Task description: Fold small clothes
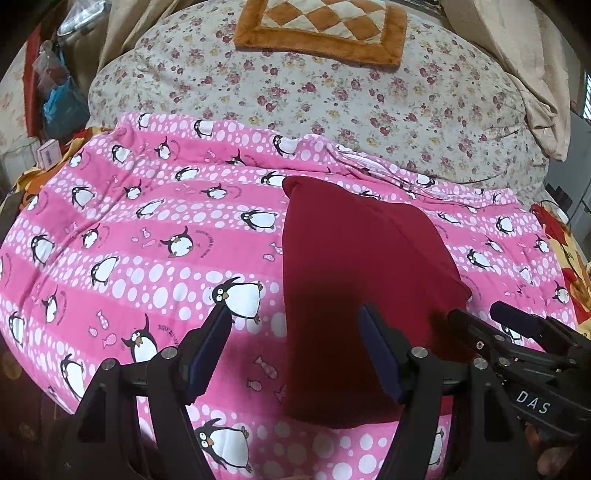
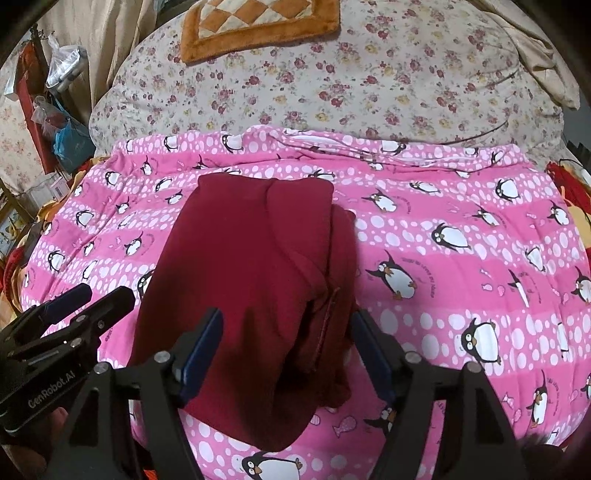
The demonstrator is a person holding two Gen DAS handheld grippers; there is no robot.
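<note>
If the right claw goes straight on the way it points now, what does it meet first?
Most likely the folded red garment, which lies between the right claw's open fingers; depth is hard to judge.

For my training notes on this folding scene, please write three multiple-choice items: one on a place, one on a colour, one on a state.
1. Where does the garment lie?
A. on the pink penguin blanket
B. on the orange checked cushion
C. on the floor

2. What colour is the garment?
A. blue
B. dark red
C. white

3. How does the left gripper stand?
A. shut on the garment
B. open
C. shut, empty

Answers: 1 A, pink penguin cloth surrounds it; 2 B, it is dark red all over; 3 B, its fingers stand wide apart, pressing nothing.
</note>
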